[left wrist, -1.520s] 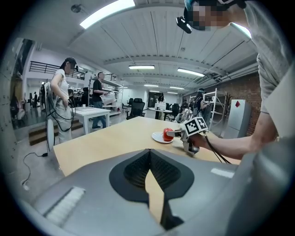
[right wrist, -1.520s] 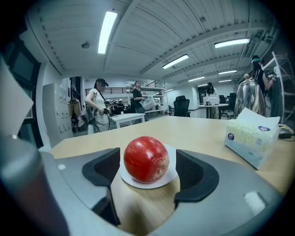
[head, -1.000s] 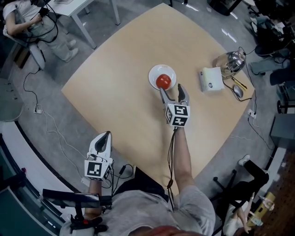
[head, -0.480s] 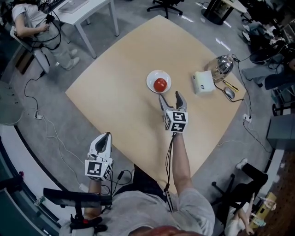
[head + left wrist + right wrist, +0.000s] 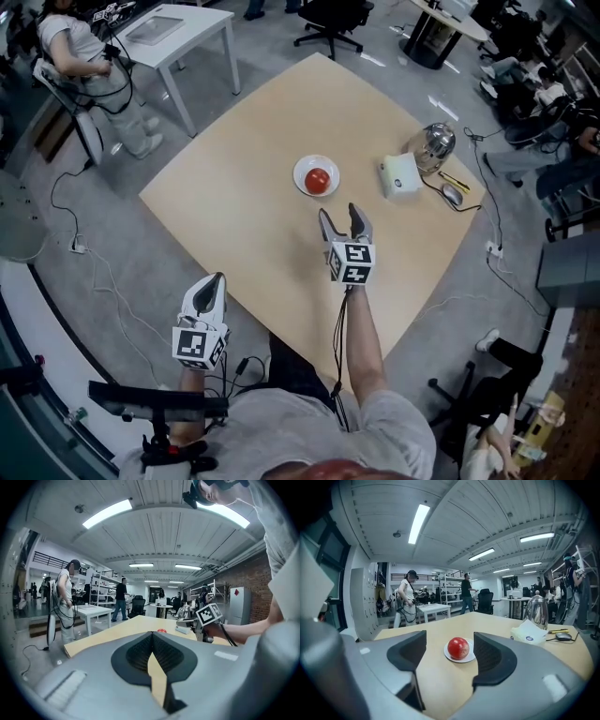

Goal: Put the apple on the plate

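Observation:
A red apple rests on a small white plate near the middle of the light wooden table. My right gripper hovers above the table a short way back from the plate. Its jaws are apart and closing, with nothing between them. In the right gripper view the apple and the plate lie well ahead, framed by the two dark pads. My left gripper hangs off the table's near left edge, over the floor. Its pads meet in the left gripper view, where that gripper holds nothing.
On the table's right side stand a white box, a steel kettle and a mouse with cables. A white desk with a seated person lies far left. Office chairs stand beyond the table.
My right gripper has drawn back from the plate toward me and risen, its jaws slightly narrower. The apple stays on the plate. The left gripper has lifted a little.

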Action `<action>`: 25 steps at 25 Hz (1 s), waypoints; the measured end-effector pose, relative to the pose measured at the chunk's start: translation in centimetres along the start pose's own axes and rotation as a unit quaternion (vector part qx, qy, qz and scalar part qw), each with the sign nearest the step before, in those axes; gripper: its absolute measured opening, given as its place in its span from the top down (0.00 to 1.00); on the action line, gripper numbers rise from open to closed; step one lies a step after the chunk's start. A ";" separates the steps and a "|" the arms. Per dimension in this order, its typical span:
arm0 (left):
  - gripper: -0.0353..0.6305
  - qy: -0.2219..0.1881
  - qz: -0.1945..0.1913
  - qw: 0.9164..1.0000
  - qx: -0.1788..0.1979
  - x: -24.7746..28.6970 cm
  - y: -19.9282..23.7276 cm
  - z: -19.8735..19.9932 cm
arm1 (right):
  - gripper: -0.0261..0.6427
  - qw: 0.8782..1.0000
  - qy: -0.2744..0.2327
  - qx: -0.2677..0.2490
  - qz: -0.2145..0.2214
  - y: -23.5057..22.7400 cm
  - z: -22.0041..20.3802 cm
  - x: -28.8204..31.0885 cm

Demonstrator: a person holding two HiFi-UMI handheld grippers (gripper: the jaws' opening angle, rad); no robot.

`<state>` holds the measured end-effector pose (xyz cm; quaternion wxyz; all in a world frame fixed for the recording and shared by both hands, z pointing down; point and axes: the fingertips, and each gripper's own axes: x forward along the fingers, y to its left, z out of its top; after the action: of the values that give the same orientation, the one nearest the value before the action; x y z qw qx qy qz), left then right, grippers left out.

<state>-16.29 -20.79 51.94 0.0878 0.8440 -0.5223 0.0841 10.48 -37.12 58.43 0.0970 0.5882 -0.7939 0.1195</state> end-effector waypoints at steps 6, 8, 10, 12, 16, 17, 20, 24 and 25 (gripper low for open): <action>0.92 -0.013 -0.002 1.000 0.005 -1.7 -0.9 0.9 | 0.52 1.000 -0.009 0.000 0.003 1.5 0.7 -3.5; 0.92 -0.016 -0.005 1.000 0.006 -2.2 -1.2 1.2 | 0.53 1.000 -0.012 0.001 0.003 2.1 0.9 -4.7; 0.92 -0.020 -0.006 1.000 0.008 -3.0 -1.5 1.6 | 0.55 1.000 -0.017 0.002 0.002 2.6 1.3 -6.0; 0.92 -0.025 -0.007 1.000 0.009 -4.0 -1.9 1.9 | 0.57 1.000 -0.021 0.002 0.002 3.2 1.5 -7.5; 0.92 -0.033 -0.010 0.999 0.010 -5.2 -2.5 2.4 | 0.61 1.000 -0.027 0.005 -0.002 4.0 1.7 -10.0; 0.92 -0.035 -0.011 0.999 0.010 -5.4 -2.6 2.5 | 0.62 1.000 -0.029 0.007 -0.003 4.2 1.8 -10.5; 0.92 -0.040 -0.012 0.999 0.011 -5.9 -2.7 2.8 | 0.65 0.999 -0.031 0.011 -0.005 4.8 1.9 -11.8; 0.92 -0.047 -0.018 0.999 0.013 -6.3 -3.3 3.2 | 0.68 0.999 -0.033 0.011 -0.007 5.3 1.8 -13.5; 0.92 -0.049 -0.019 0.999 0.014 -6.3 -3.4 3.2 | 0.70 0.999 -0.032 0.010 -0.008 5.4 1.7 -13.9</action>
<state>-15.85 -14.57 47.13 0.0522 0.8579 -0.5089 0.0479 9.29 -23.49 52.32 0.0660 0.5990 -0.7907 0.1078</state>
